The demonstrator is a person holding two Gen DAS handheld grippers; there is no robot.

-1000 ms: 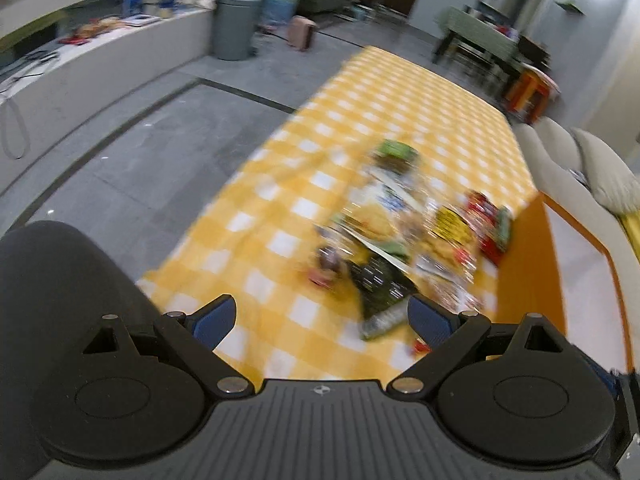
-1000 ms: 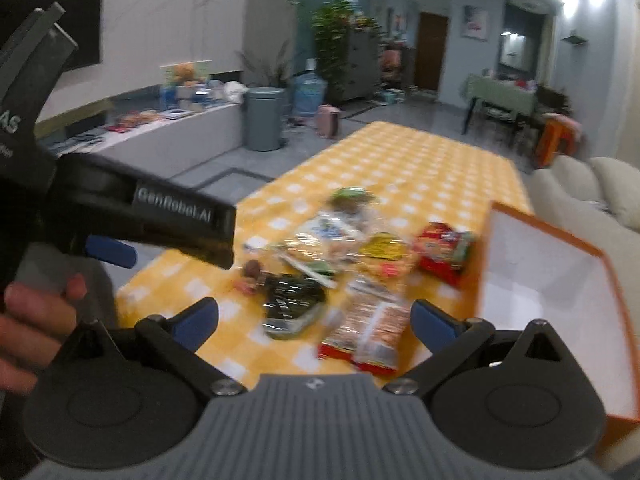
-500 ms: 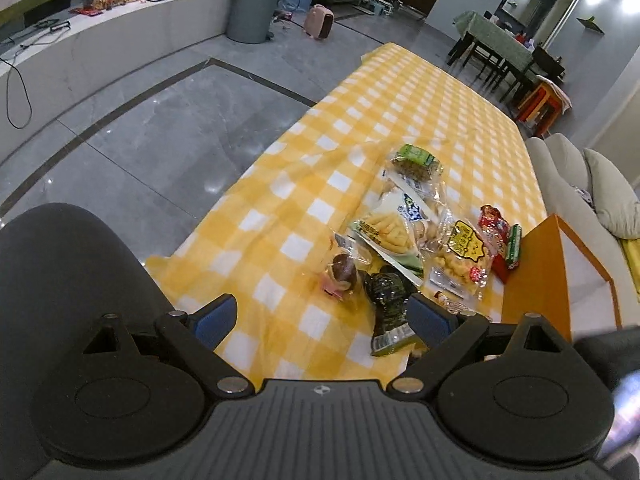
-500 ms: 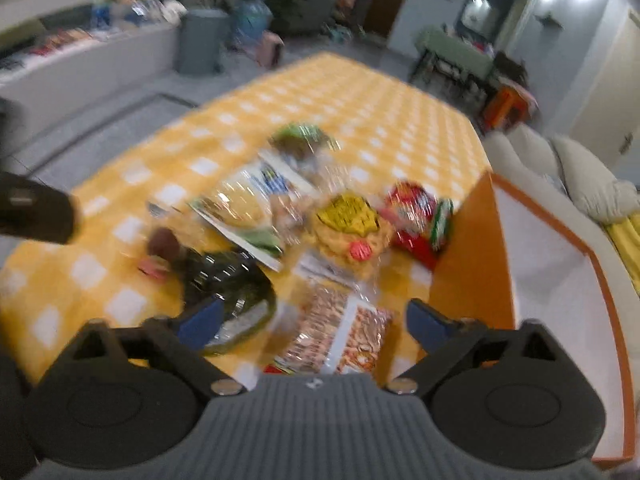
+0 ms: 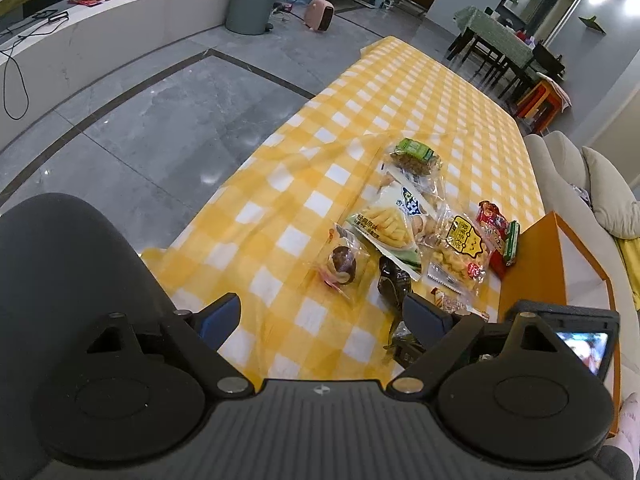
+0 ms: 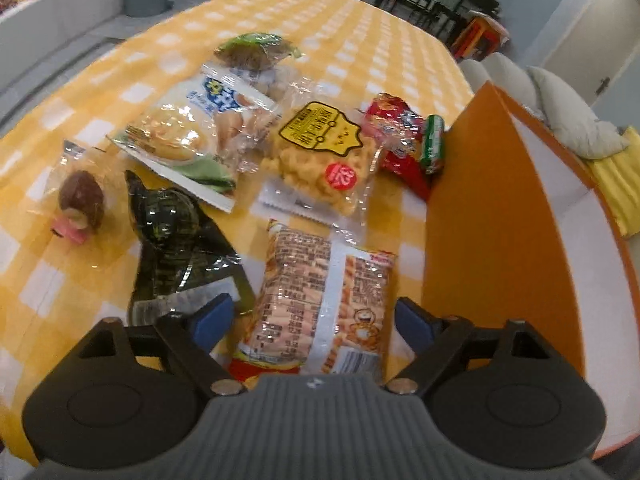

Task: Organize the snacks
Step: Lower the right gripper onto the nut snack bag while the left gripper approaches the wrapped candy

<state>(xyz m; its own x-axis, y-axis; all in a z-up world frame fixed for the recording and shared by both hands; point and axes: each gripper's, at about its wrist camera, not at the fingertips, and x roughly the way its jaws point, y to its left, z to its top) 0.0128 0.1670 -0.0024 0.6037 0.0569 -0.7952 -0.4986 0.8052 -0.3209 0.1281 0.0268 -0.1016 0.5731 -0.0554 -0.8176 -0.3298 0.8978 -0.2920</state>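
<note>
Right tool (image 6: 310,320) hovered low over orange-striped snack pack (image 6: 320,300) at near edge of desk (image 6: 360,40), just left of orange box (image 6: 492,208); jaws spread, just been narrowing, pack between them, pads apart from it. Best pinch pack's near seam, lift clear, avoid dark green packet (image 6: 176,248). Left tool (image 5: 320,320) spread, empty. Readable: "32" on yellow-labelled puff bag (image 6: 324,156); other print illegible.

Bare checked cloth (image 5: 280,184) left of the snack heap (image 6: 248,152) — orange box wall (image 6: 480,208) tight on its right
</note>
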